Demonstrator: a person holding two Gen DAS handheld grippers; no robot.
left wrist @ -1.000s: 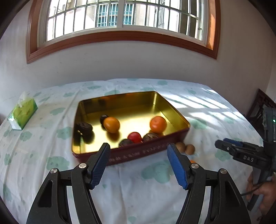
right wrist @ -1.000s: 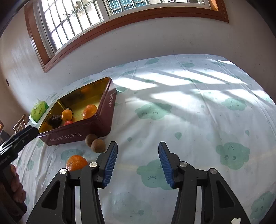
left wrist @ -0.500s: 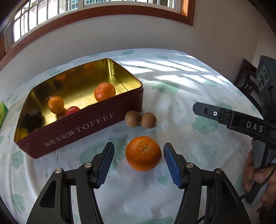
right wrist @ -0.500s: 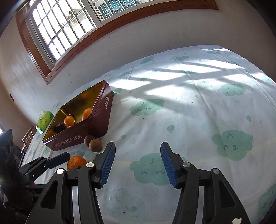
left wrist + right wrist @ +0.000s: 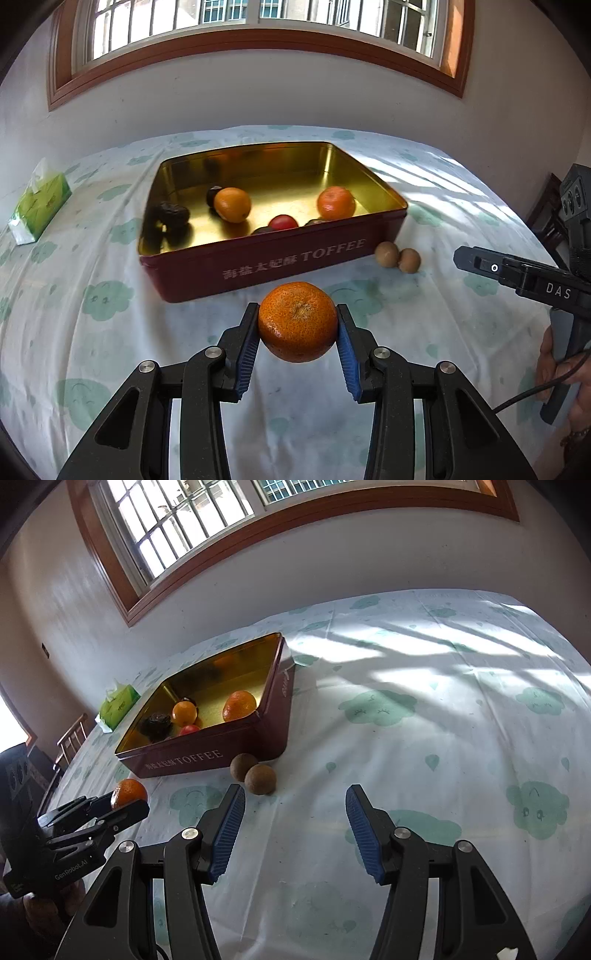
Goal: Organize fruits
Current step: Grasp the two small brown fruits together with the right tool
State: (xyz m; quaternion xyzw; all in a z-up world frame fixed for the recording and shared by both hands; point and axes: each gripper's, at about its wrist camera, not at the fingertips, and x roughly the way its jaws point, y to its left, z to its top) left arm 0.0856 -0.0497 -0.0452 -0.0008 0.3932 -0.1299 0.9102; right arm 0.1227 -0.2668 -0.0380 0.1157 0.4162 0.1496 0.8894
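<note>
My left gripper (image 5: 297, 325) is shut on an orange mandarin (image 5: 297, 321) and holds it above the cloth, in front of the red toffee tin (image 5: 280, 258). It also shows in the right wrist view (image 5: 127, 794). The tin (image 5: 207, 757) holds two oranges (image 5: 232, 205), a red fruit (image 5: 282, 222) and dark fruits (image 5: 171, 214). Two brown fruits (image 5: 397, 255) lie touching on the cloth by the tin's right front corner. My right gripper (image 5: 293, 805) is open and empty, just right of those brown fruits (image 5: 255, 773).
A green tissue pack (image 5: 38, 206) lies at the far left of the table. The table has a white cloth with green clouds (image 5: 443, 738). A wall with a window stands behind it. A dark chair (image 5: 546, 218) is at the right edge.
My left gripper closed on the mandarin that lay between its fingers and lifted it off the cloth. My right gripper moved closer to the two brown fruits and stayed open.
</note>
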